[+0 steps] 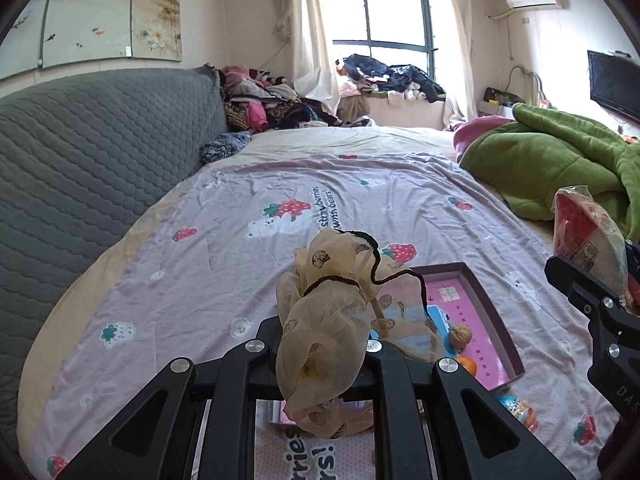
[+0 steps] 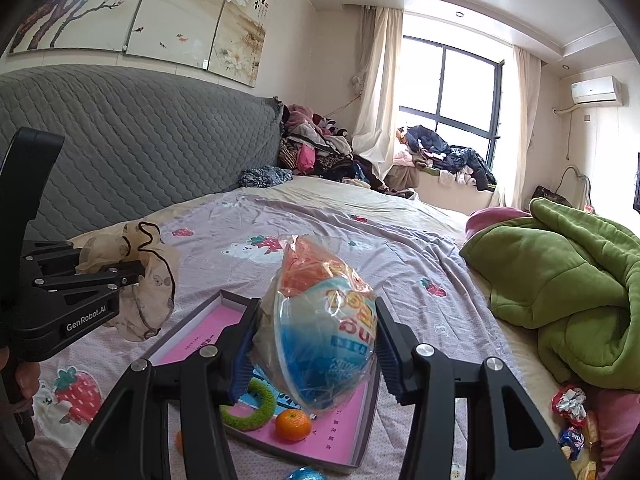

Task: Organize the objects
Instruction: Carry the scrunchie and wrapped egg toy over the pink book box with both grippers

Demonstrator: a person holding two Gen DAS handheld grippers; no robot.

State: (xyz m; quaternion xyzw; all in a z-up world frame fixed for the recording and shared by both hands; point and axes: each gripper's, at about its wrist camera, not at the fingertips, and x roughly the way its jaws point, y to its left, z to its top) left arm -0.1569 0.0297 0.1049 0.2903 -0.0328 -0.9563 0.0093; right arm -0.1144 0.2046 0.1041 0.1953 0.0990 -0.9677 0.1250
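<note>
Left hand-held gripper [image 1: 320,344] clamped on mesh pouch [image 1: 324,336]; right hand-held gripper [image 2: 316,344] gripping wrapped egg toy [image 2: 316,328], both held above tray [image 2: 362,436] on bed [image 2: 320,216]. Best lowered inside rim, released gently. Orange [image 2: 293,424], green ring [image 2: 252,404], walnut [image 1: 460,336] crowd tray; green blanket [image 2: 568,288] beside.

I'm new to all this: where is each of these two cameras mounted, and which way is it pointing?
Left wrist view: sits on the left gripper, looking along its fingers across the bed toward the window; its jaws pinch a beige mesh pouch.
Right wrist view: sits on the right gripper, facing the same way; its jaws clamp a wrapped toy egg; part of a hand shows at left.
Shared: each view shows the other gripper, the pink-lined box, the tangerine and the green blanket.
</note>
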